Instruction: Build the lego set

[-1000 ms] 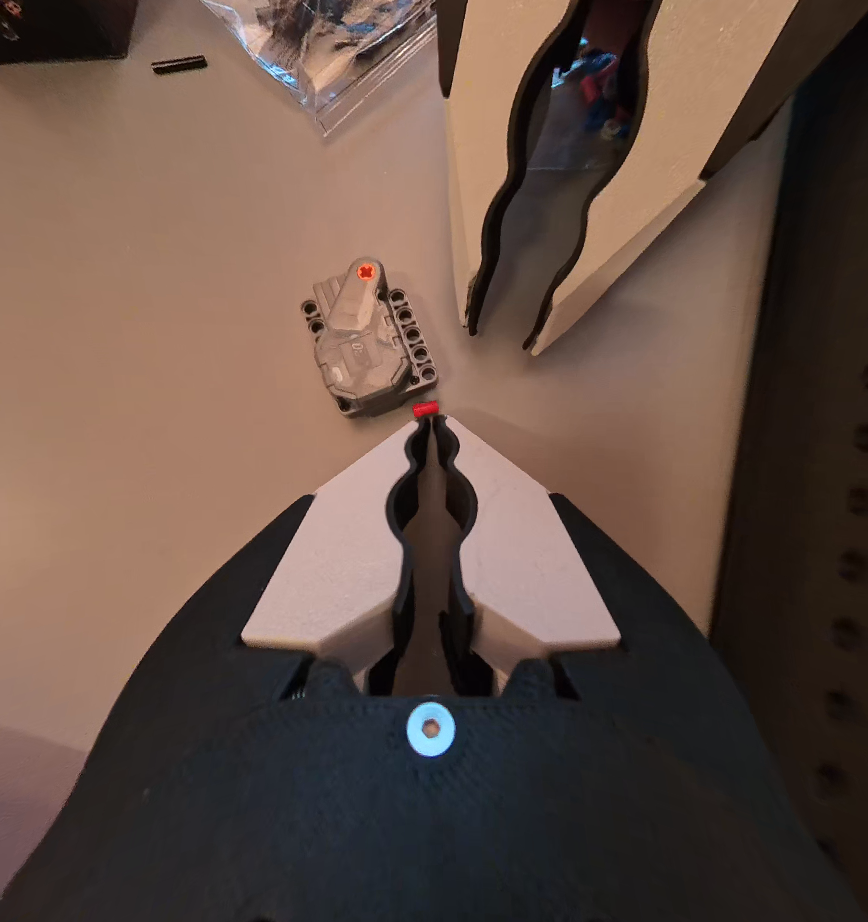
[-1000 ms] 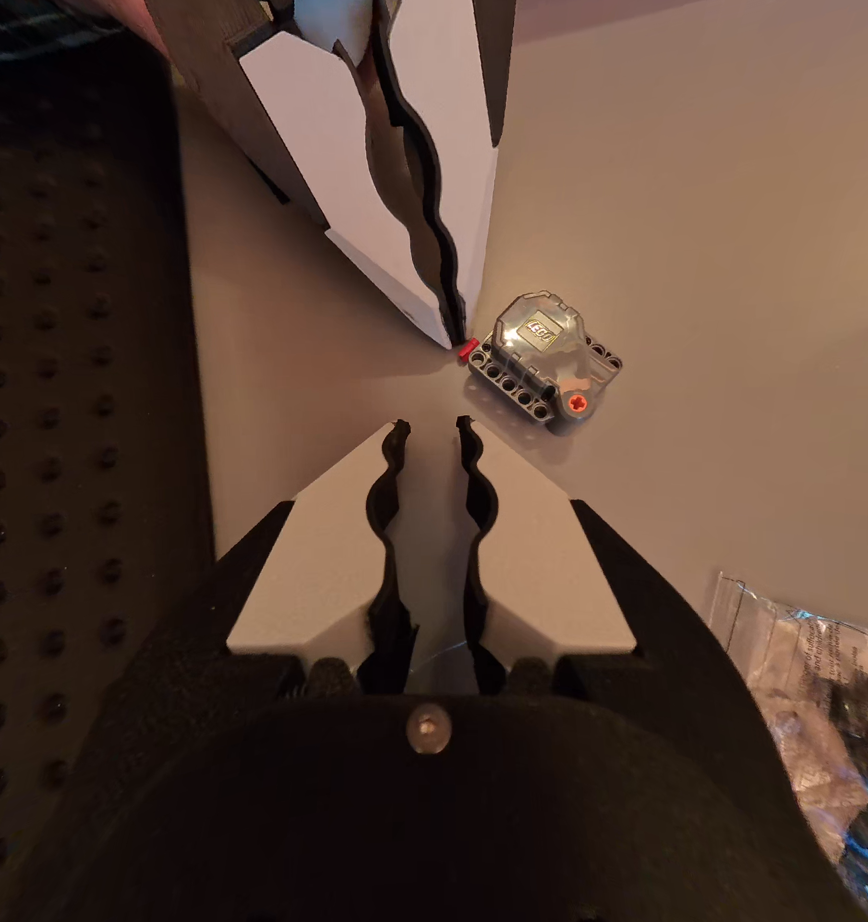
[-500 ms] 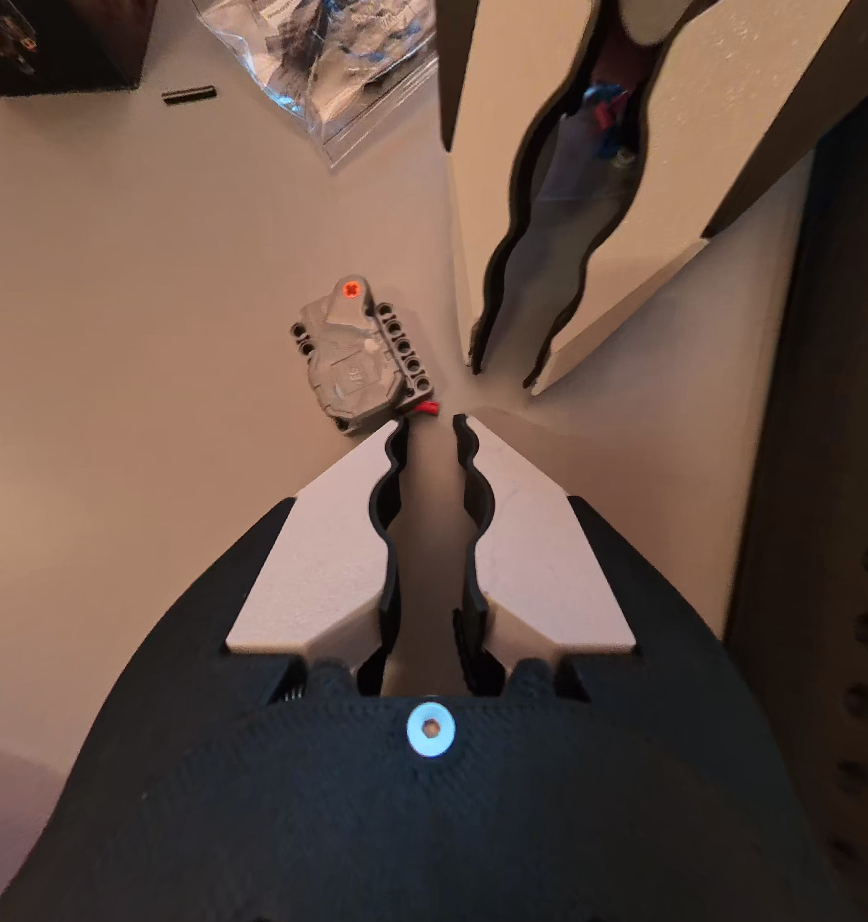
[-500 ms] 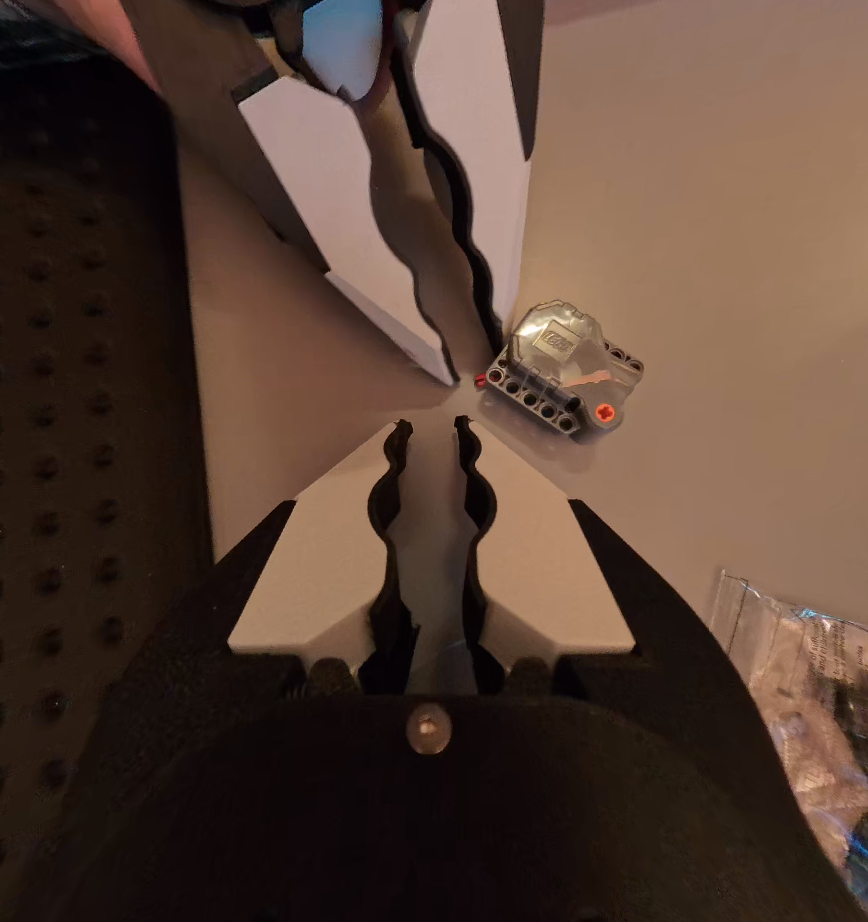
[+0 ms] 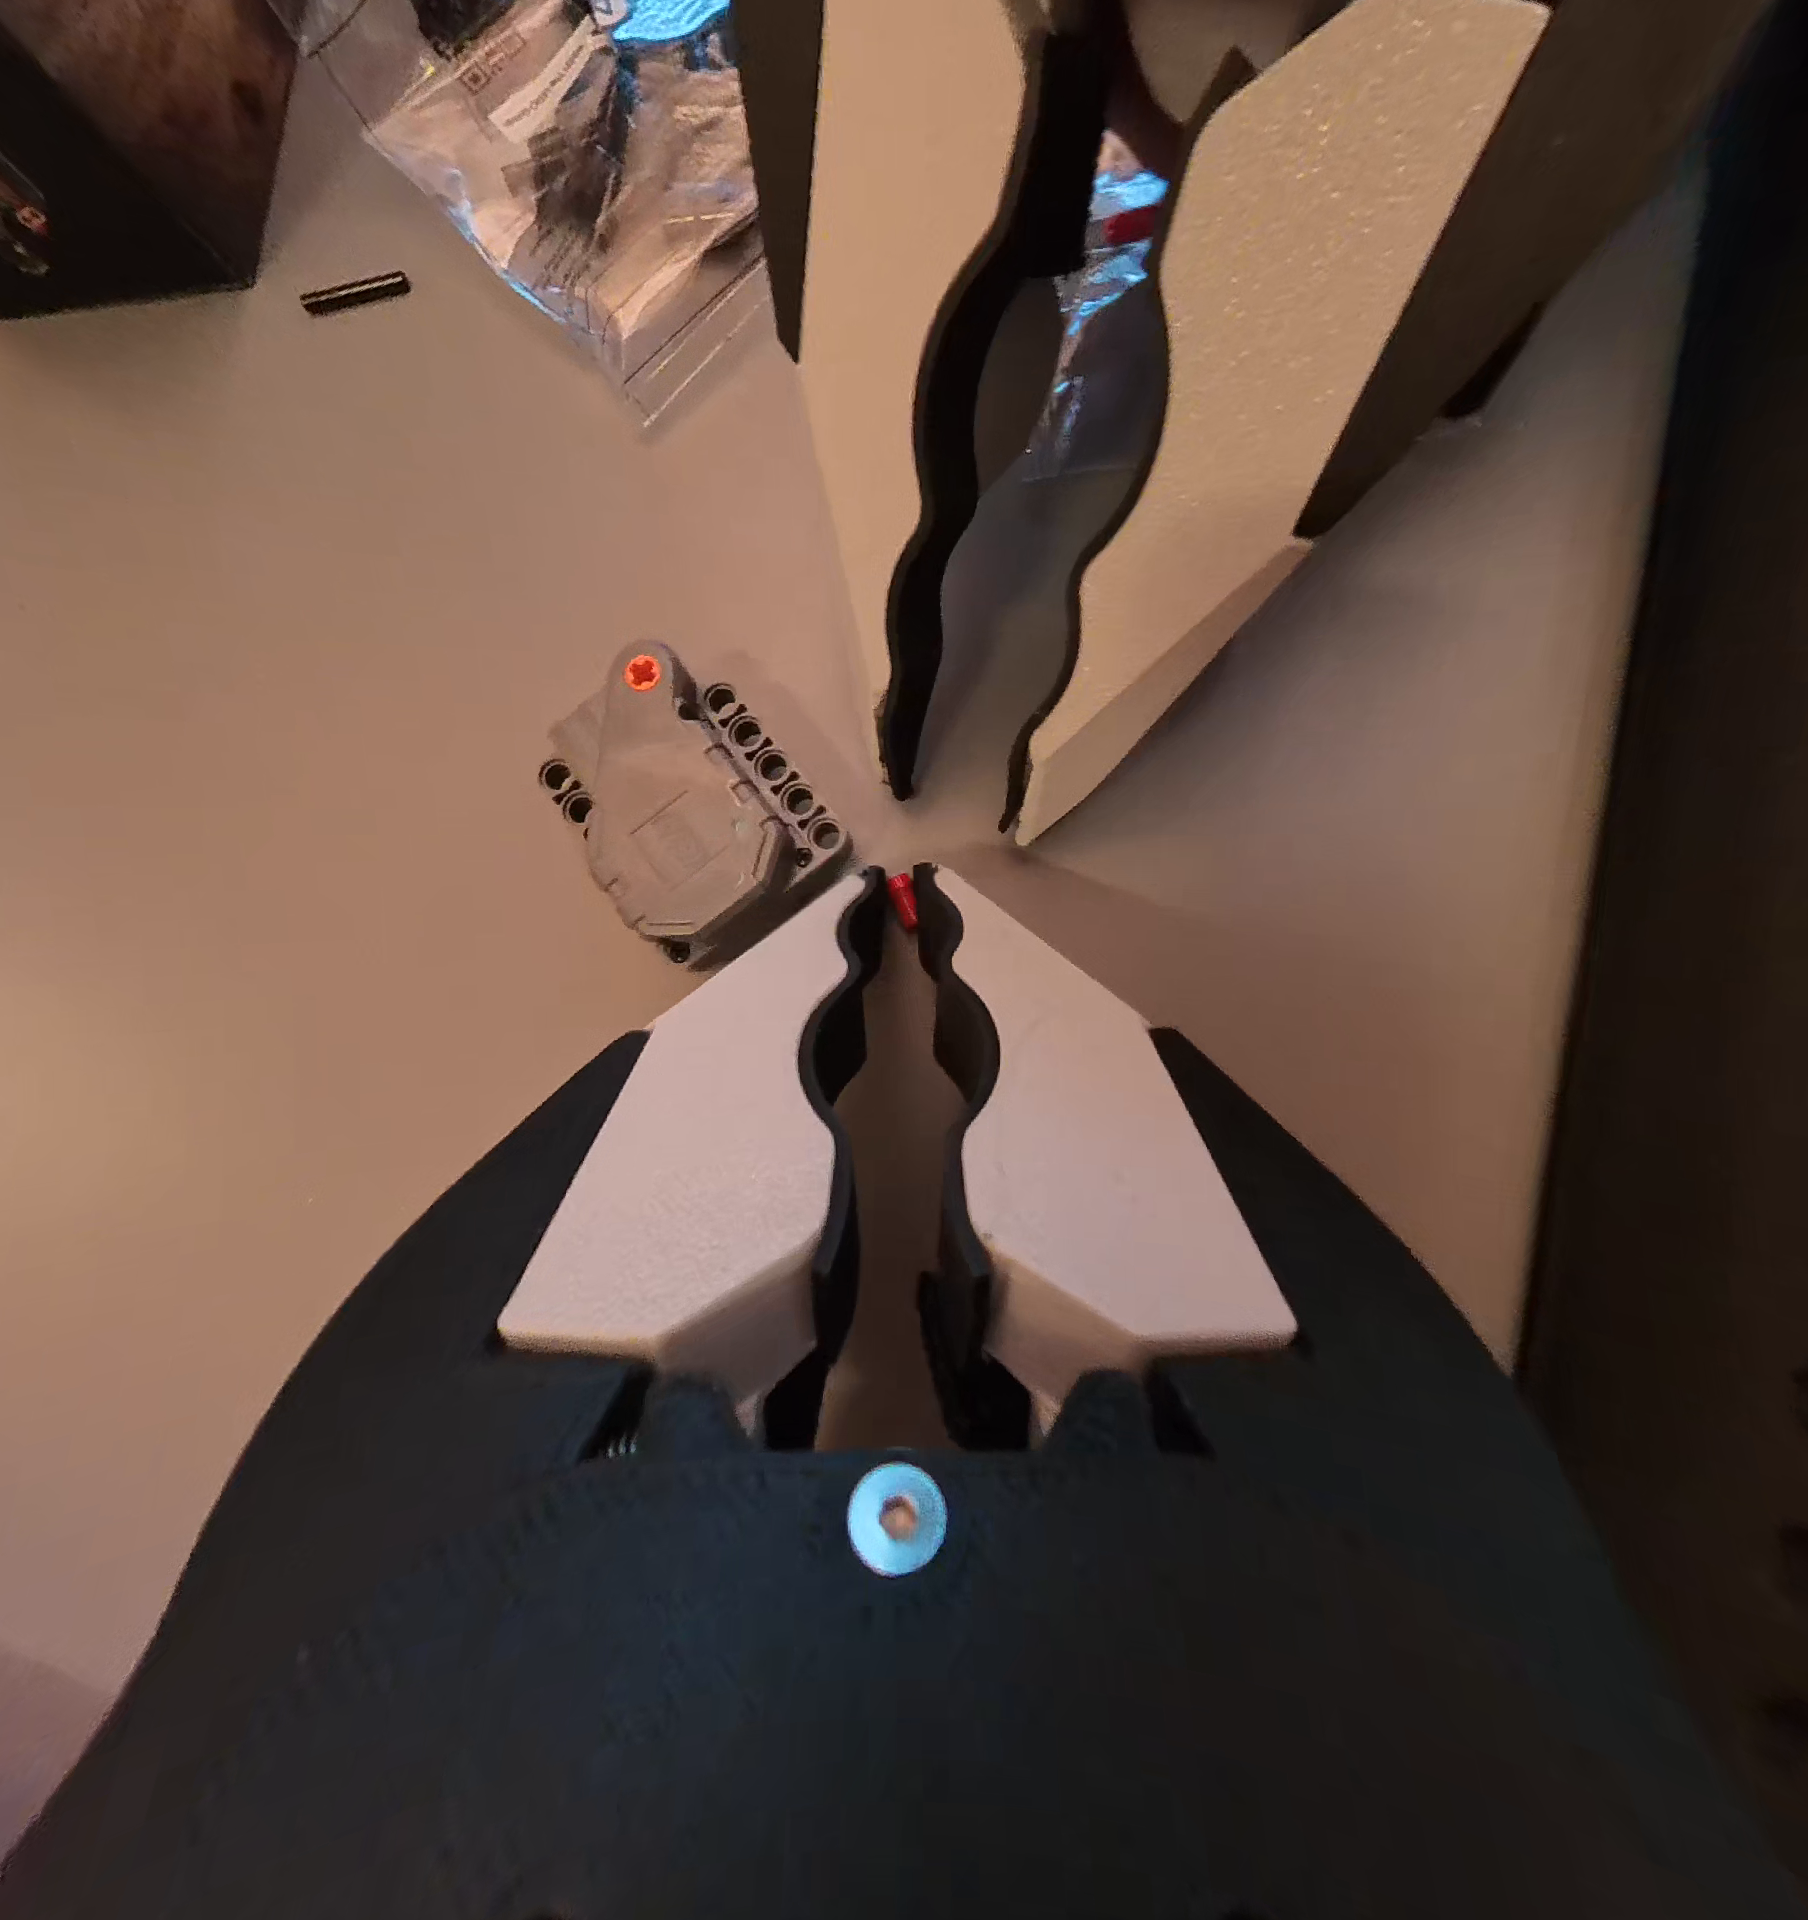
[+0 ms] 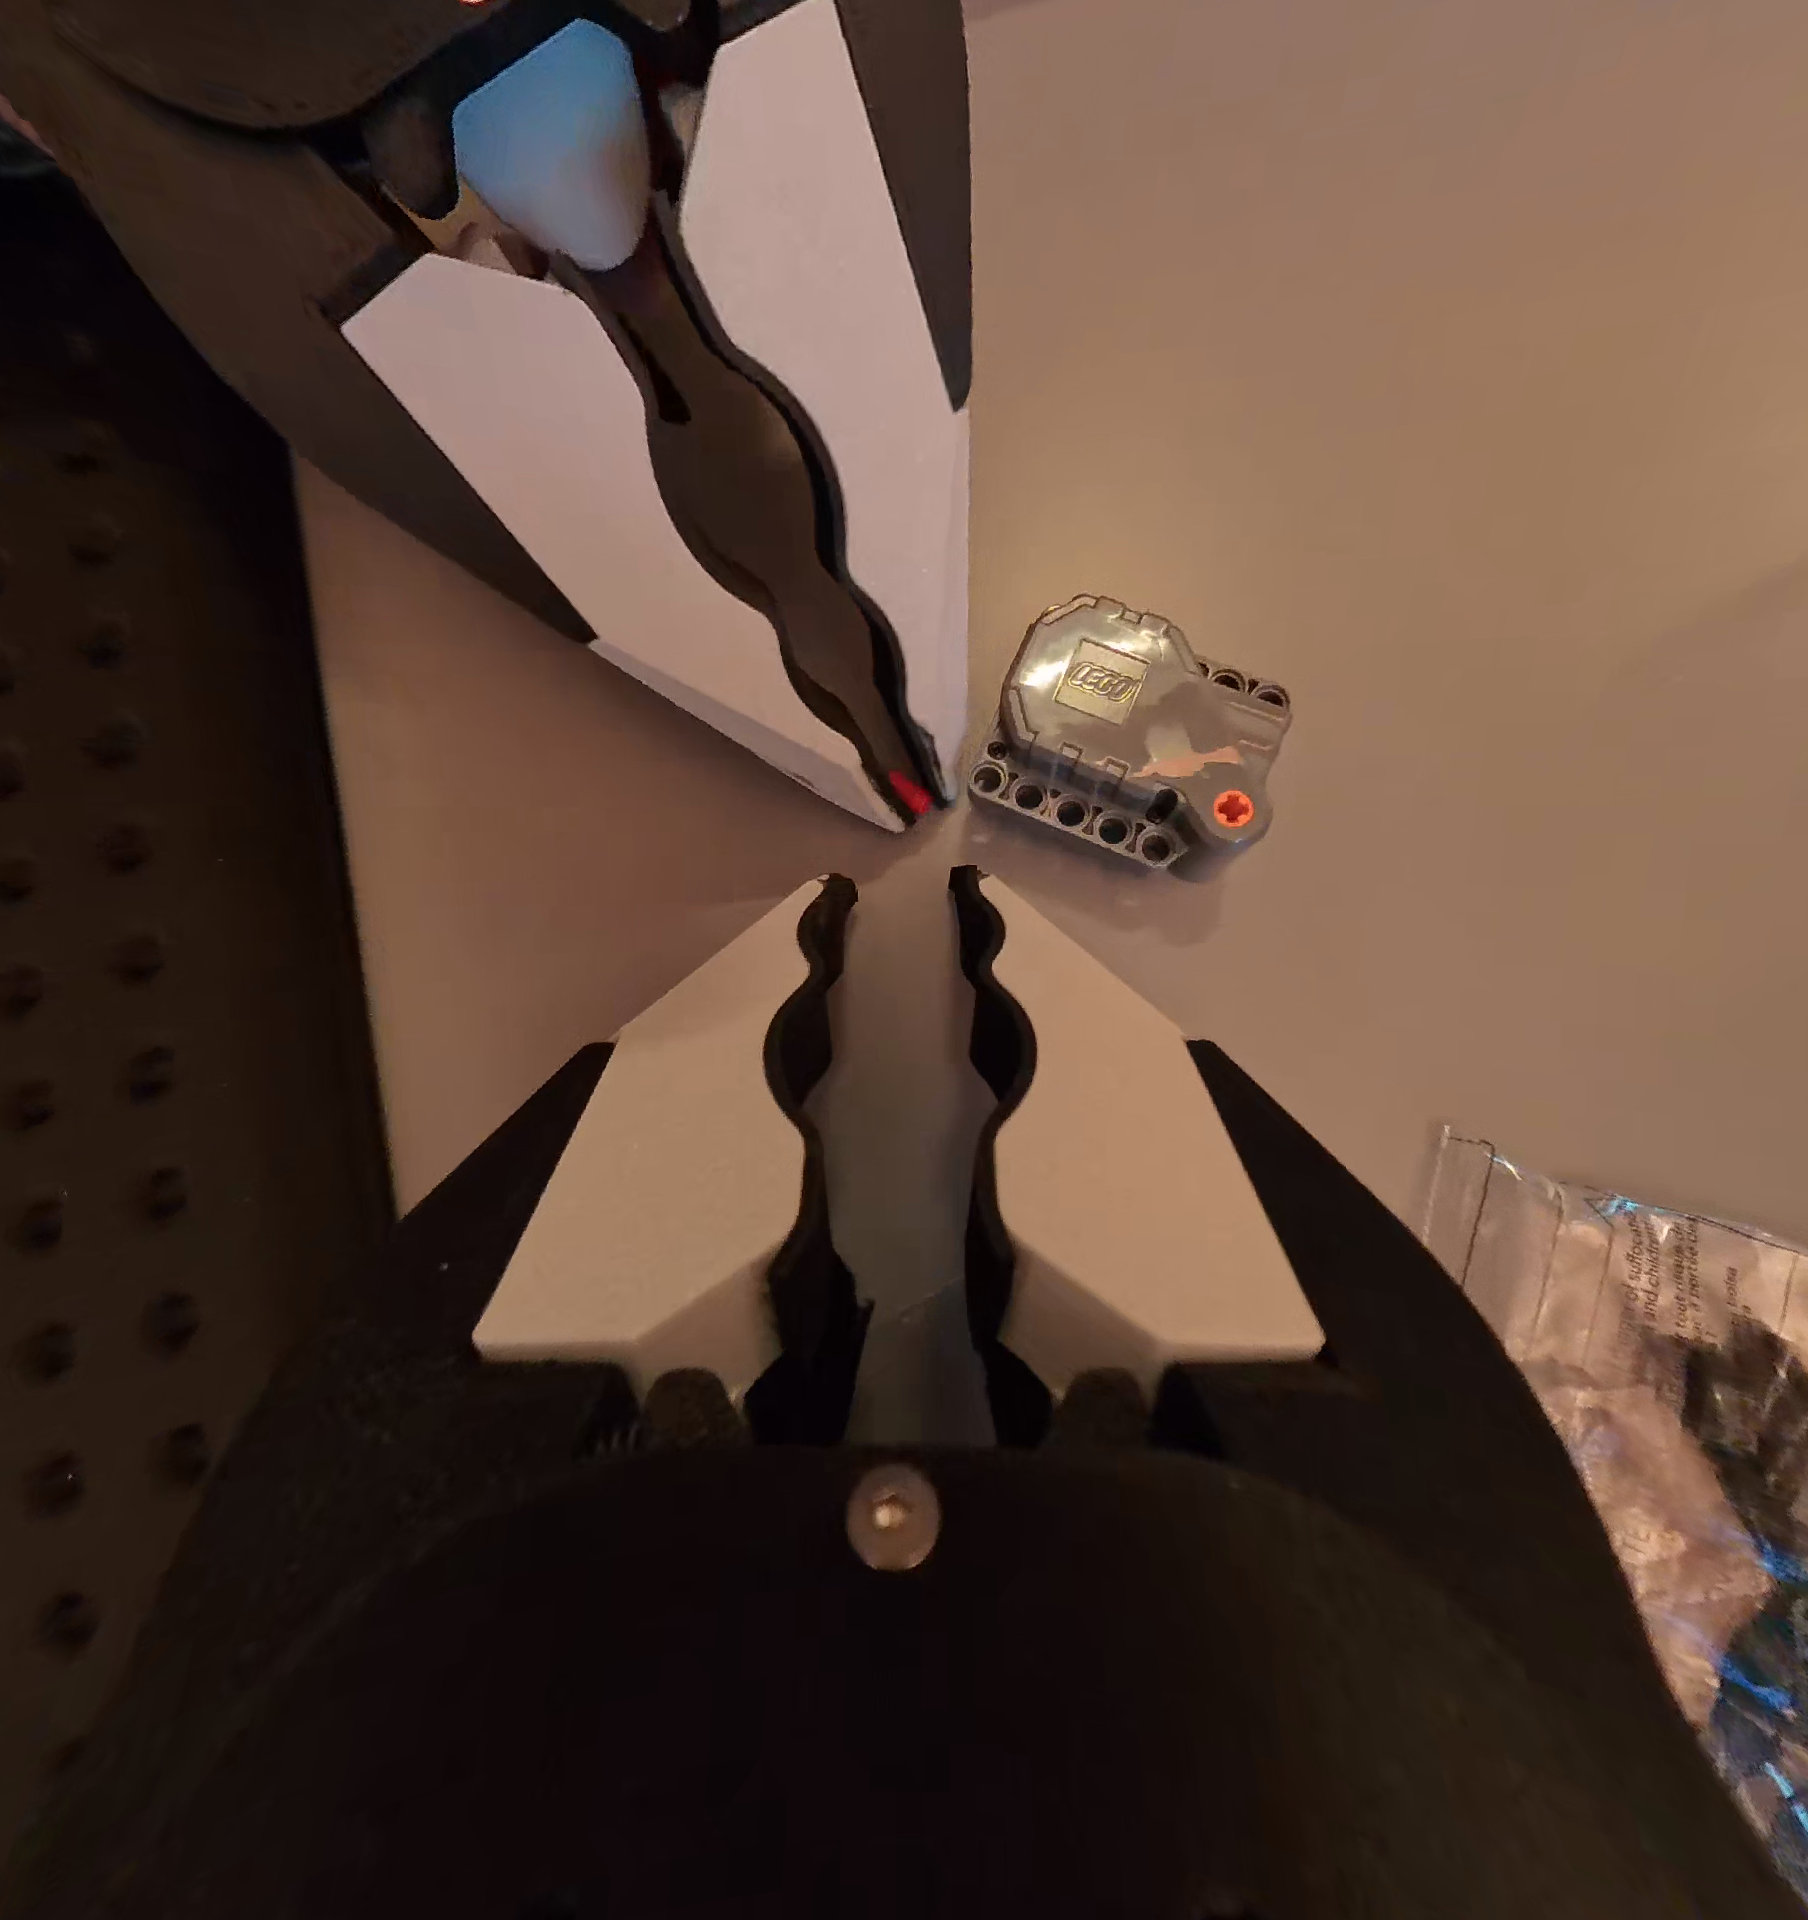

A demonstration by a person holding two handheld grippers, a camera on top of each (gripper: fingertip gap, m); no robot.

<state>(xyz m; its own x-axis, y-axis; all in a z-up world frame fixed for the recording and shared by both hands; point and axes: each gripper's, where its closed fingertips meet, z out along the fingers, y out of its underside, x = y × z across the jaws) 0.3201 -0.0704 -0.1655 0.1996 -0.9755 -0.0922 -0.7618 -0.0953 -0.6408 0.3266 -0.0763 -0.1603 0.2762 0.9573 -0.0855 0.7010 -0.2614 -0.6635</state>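
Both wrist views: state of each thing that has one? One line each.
Left gripper: jaws shut on the red pin.
Right gripper: jaws open, empty.
Red pin: pinched at the left tips, apart from the motor.
Motor: lying flat on the table, ungripped.
Parts bag: on the table; whether it is sealed is unclear.
Black axle: loose on the table.

Left hand-held gripper [image 5: 902, 894] nearly closed (right hand-held gripper [image 6: 902, 883] agape)
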